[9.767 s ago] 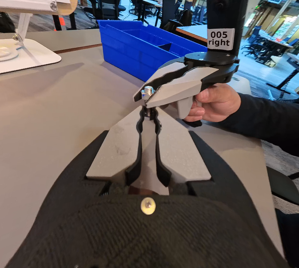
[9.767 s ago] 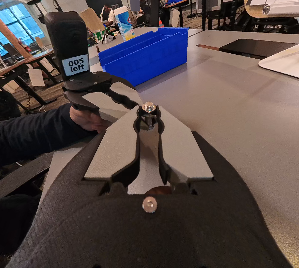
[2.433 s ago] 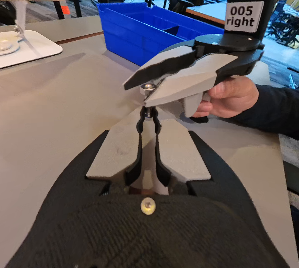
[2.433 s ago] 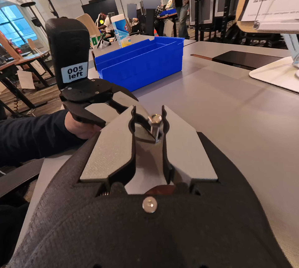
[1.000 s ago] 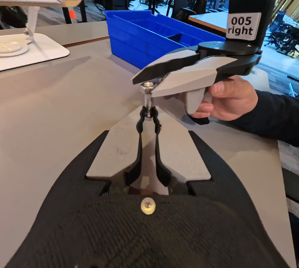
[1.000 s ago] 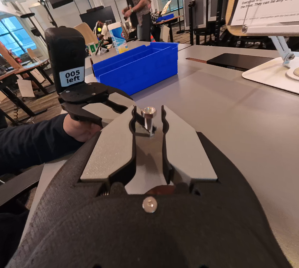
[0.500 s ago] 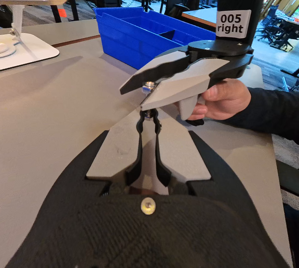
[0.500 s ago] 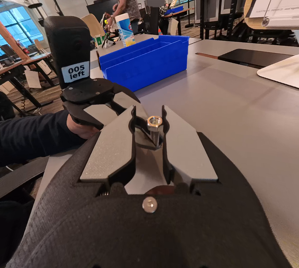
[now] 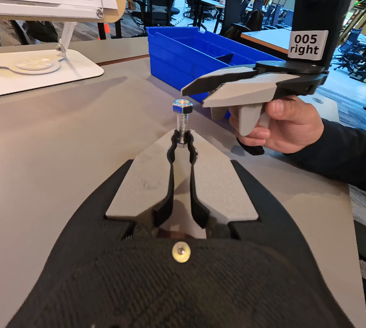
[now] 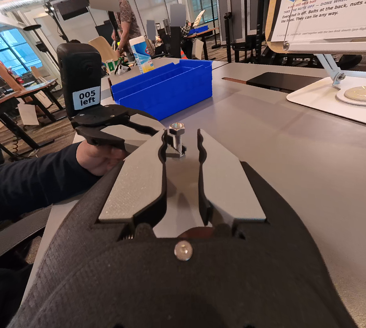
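Note:
A silver bolt [image 9: 181,124] stands upright over the grey table, with a hex nut [image 9: 182,106] at the top of its thread. My left gripper [image 9: 182,137] is shut on the bolt's lower end. My right gripper [image 9: 194,97], held by a hand, is level with the nut, just to its right, and apart from it. In the right wrist view the right gripper [image 10: 181,134] is open, and the nut [image 10: 176,127] and bolt [image 10: 177,141] stand just beyond its fingertips. The left gripper [image 10: 176,155] comes in from the left there and holds the bolt's base.
A blue bin [image 9: 198,57] with a divider stands on the table behind the bolt; it also shows in the right wrist view [image 10: 164,90]. A white stand base [image 9: 49,72] carries a sign board at the far left. A wipes canister [image 10: 141,55] and people are farther back. My left and right fingertips are right by each other.
My right gripper has opened and drawn back off the nut. The nut stays on top of the bolt. My left gripper still holds the bolt.

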Tool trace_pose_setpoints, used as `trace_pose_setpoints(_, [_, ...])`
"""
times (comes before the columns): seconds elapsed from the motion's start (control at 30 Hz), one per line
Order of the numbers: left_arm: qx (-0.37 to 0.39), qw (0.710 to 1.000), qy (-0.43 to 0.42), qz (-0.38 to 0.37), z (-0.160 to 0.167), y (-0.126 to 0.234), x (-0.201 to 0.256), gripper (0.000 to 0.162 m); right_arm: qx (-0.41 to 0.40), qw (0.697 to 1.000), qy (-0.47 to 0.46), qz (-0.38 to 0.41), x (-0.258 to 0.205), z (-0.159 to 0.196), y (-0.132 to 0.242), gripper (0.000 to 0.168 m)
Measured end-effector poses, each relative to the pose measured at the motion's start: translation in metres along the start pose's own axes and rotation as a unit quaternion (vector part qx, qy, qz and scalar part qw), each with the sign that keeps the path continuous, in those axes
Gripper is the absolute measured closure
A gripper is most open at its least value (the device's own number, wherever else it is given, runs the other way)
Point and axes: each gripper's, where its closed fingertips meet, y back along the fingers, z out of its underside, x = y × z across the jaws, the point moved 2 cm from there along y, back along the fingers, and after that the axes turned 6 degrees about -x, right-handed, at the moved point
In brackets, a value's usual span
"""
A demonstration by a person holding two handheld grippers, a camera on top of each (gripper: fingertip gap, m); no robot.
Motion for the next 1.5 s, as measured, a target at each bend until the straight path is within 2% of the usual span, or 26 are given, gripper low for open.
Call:
trace_pose_setpoints(0.53, [-0.015,0.999,-0.018,0.022,0.005,-0.007,0.015,0.155,-0.023,0.999,0.019,-0.014,-0.014,0.011,-0.012,0.143])
trace_pose_setpoints(0.63, [-0.016,0.999,-0.016,0.025,0.006,-0.007,0.015,0.155,-0.026,0.999,0.026,-0.002,-0.011,0.011,-0.012,0.154])
trace_pose_setpoints(0.73, [-0.015,0.999,-0.017,0.029,0.006,-0.007,0.017,0.155,-0.027,0.999,0.026,-0.002,-0.01,0.011,-0.01,0.154])
trace_pose_setpoints(0.93, [-0.037,0.998,-0.02,0.044,0.013,-0.012,0.021,0.155,0.0,0.999,0.03,0.014,-0.006,-0.001,-0.002,0.154])
trace_pose_setpoints(1.1, [-0.03,0.999,-0.019,0.026,0.011,-0.011,0.015,0.155,0.028,0.998,0.045,0.027,-0.006,-0.017,0.011,0.154])
trace_pose_setpoints(1.3, [-0.022,1.0,0.0,0.013,0.009,-0.008,0.007,0.155,0.063,0.984,0.148,0.074,-0.017,-0.056,0.046,0.153])
trace_pose_setpoints(1.4, [-0.024,1.0,0.003,0.011,0.01,-0.008,0.005,0.155,0.073,0.968,0.192,0.143,-0.001,-0.08,0.084,0.154])
trace_pose_setpoints(1.5, [-0.027,1.0,0.004,0.008,0.011,-0.009,0.005,0.155,0.022,0.941,0.229,0.246,0.036,-0.086,0.124,0.153])
